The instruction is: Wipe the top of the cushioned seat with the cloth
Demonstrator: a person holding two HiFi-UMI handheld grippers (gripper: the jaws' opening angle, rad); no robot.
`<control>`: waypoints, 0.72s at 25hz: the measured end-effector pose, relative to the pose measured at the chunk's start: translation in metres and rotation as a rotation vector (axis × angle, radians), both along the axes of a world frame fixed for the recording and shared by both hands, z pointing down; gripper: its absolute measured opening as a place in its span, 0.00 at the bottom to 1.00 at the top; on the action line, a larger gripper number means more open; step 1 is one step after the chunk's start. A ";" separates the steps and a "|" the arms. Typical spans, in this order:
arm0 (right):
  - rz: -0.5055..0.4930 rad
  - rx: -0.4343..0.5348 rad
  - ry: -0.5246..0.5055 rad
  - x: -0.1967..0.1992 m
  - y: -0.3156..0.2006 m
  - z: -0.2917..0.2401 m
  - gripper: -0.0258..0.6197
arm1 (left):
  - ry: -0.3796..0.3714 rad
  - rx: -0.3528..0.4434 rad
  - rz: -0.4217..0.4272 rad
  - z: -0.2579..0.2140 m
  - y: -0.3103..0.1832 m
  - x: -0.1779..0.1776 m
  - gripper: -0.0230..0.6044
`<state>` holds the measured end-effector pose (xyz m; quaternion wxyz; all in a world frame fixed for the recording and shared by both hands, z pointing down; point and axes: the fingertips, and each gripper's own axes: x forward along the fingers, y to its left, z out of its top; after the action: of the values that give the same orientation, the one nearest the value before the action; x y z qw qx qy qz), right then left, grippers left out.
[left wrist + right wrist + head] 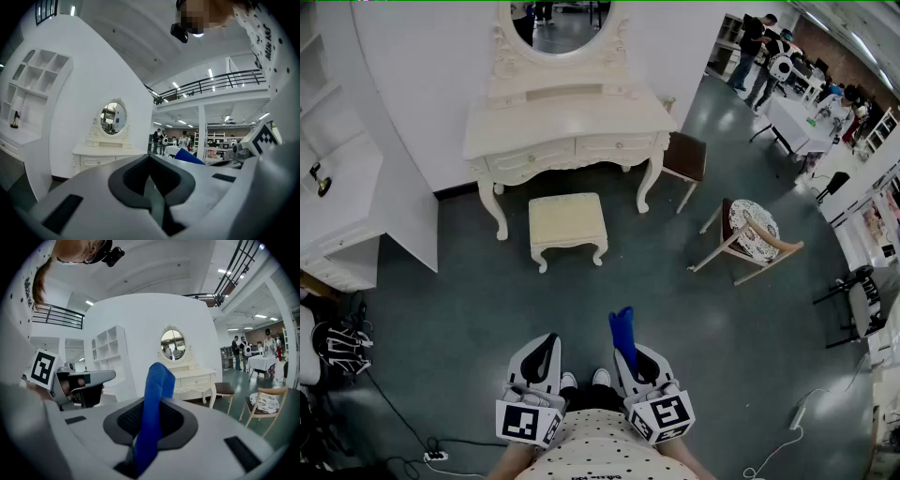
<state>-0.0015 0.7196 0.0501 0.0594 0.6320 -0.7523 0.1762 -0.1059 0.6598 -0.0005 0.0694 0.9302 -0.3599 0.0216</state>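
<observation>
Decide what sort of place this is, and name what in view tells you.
Probably a large open hall with a mock bedroom corner: a white dressing table with oval mirror and a cushioned seat stand by a partition wall, people stand at tables beyond, and a railed mezzanine runs overhead.
</observation>
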 end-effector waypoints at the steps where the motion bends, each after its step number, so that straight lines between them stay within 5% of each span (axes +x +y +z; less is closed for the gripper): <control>1: 0.004 -0.001 -0.002 0.001 0.002 -0.001 0.14 | 0.000 -0.001 -0.001 -0.001 0.002 0.001 0.03; 18: -0.040 0.034 -0.020 0.030 0.012 -0.003 0.14 | 0.005 0.028 -0.041 -0.005 0.020 0.026 0.03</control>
<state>0.0283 0.7320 0.0474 0.0445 0.6160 -0.7682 0.1684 -0.0798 0.6796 -0.0052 0.0576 0.9236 -0.3788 0.0128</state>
